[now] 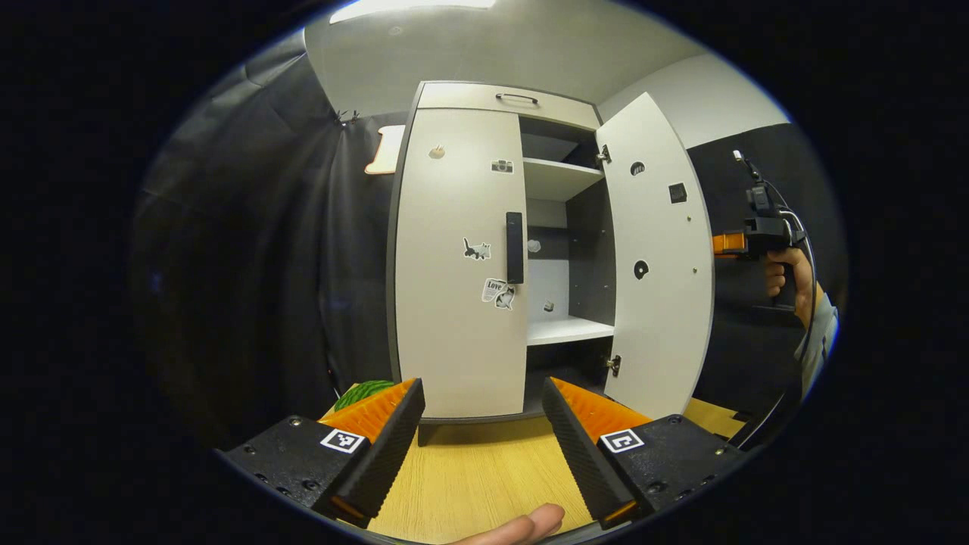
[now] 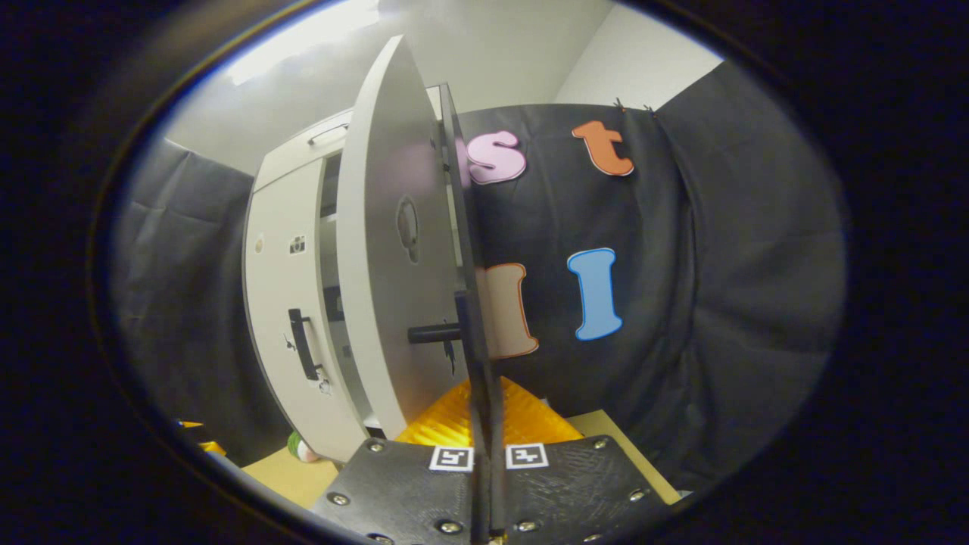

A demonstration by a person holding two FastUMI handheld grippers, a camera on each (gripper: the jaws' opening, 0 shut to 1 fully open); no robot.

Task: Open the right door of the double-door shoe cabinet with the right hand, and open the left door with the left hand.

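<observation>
The white shoe cabinet (image 1: 469, 97) stands on a wooden table. Its left door (image 1: 454, 265) is closed, with a black handle (image 1: 515, 247) at its inner edge. The right door (image 1: 655, 257) is swung wide open. My left gripper (image 1: 481, 386) hovers open in front of the left door, well short of its handle. In the right gripper view, my right gripper (image 2: 488, 446) is shut on the right door's black handle (image 2: 478, 356), seen edge-on, with the right door (image 2: 386, 250) to its left. From the left gripper view, the right gripper (image 1: 728, 243) sits at that door's outer edge, held by a hand.
White shelves (image 1: 564, 329) show inside the cabinet's open half. A green striped object (image 1: 363, 392) lies by the cabinet's left foot. The wooden table (image 1: 477, 469) stretches between my left gripper and the cabinet. A fingertip (image 1: 522, 526) pokes in at the bottom. Black cloth hangs behind and beside.
</observation>
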